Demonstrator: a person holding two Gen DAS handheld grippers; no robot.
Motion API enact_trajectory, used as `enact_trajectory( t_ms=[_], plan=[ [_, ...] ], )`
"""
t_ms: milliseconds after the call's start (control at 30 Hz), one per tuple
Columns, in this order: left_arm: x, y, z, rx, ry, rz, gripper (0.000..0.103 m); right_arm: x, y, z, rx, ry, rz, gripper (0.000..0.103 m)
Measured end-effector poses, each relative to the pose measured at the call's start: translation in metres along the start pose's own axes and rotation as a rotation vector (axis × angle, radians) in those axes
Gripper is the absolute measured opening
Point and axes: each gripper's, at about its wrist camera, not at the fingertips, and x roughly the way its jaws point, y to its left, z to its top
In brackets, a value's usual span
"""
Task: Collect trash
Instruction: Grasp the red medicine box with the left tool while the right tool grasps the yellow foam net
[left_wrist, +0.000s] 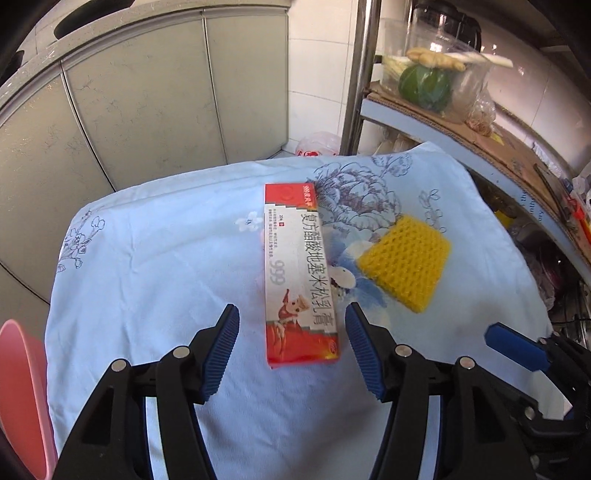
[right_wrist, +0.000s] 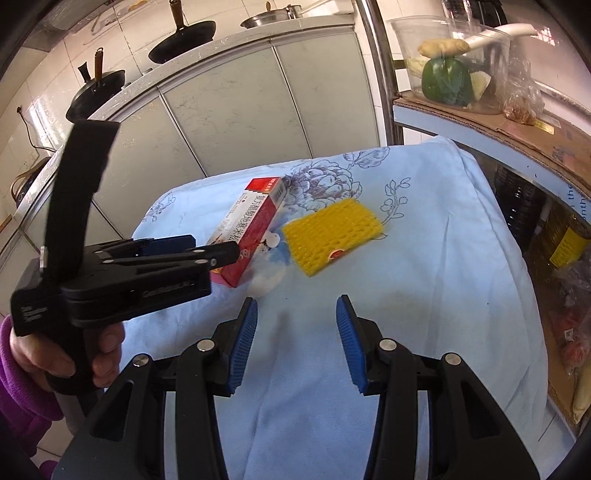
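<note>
Collection barely begun: red-and-white ointment box (left_wrist: 301, 273) and yellow foam net (left_wrist: 404, 260) both lying on cloth-covered bench (left_wrist: 147, 258). Left gripper (left_wrist: 291, 345) fingers wide, straddling box's near end; right gripper (right_wrist: 297, 345) fingers wide, empty.

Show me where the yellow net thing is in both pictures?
Left wrist view: the yellow foam net lies right of centre on the blue flowered cloth, just right of the red and white box.
Right wrist view: the yellow foam net sits near the centre, beyond the right gripper with its open jaws.
Shared landmark: the red and white box, always on the net's left.
</note>
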Motion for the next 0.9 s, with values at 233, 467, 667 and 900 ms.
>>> enact_trajectory(
  t_ms=[233,467,667,900],
  plan=[
    [0.012,0.001,0.001,-0.021,0.000,0.002,0.056,0.006,-0.007,0.003,0.033,0.016,0.007,0.045],
    [0.001,0.006,-0.011,-0.042,-0.038,-0.020,0.038,0.014,-0.022,0.014,0.094,0.030,0.015,0.045],
    [-0.022,0.018,-0.029,-0.085,-0.077,-0.034,0.038,0.030,-0.026,0.026,0.131,0.050,0.023,0.045],
    [-0.048,0.036,-0.049,-0.120,-0.112,-0.031,0.038,0.053,-0.033,0.046,0.195,0.067,0.029,0.045]
  ],
)
